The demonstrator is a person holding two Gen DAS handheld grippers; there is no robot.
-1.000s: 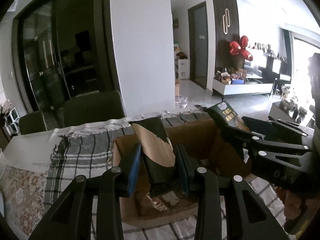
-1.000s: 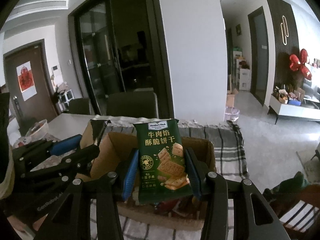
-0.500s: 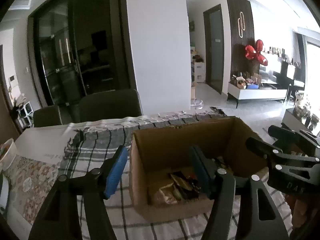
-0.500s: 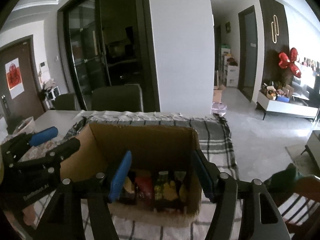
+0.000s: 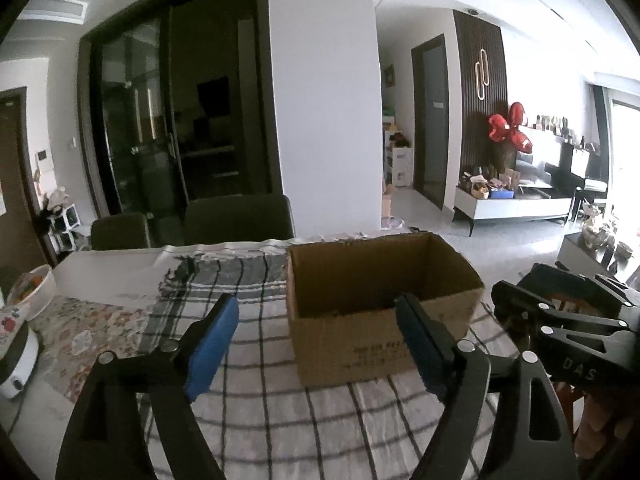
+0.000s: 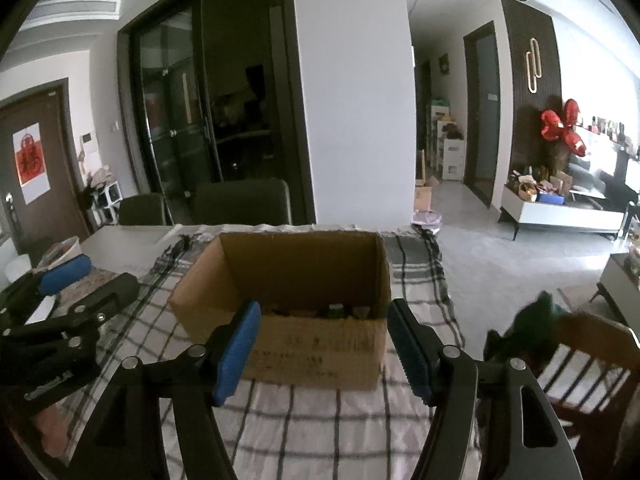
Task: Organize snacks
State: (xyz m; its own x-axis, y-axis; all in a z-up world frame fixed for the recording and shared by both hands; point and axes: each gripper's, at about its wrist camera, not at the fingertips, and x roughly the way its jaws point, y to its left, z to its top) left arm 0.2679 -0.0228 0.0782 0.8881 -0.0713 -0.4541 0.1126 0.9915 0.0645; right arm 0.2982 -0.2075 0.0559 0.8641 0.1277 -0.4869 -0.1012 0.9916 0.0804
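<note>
Right wrist view: both hand-held grippers, left (image 5: 316,344) and right (image 6: 322,350), spread and empty, jaws just opened; snacks (image 6: 340,311) sit in cardboard box (image 6: 304,344); next, fetch another packet

left gripper (image 5: 316,344) fingers just opened wider, right gripper (image 6: 322,346) empty

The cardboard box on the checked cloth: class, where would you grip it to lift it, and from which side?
Grip the cardboard box by its open top rim, coming from above on its two side walls. It stands upright with thin bare walls and no flaps or handles showing. Both the left gripper and right gripper are open and empty, so probably one per wall.
</note>
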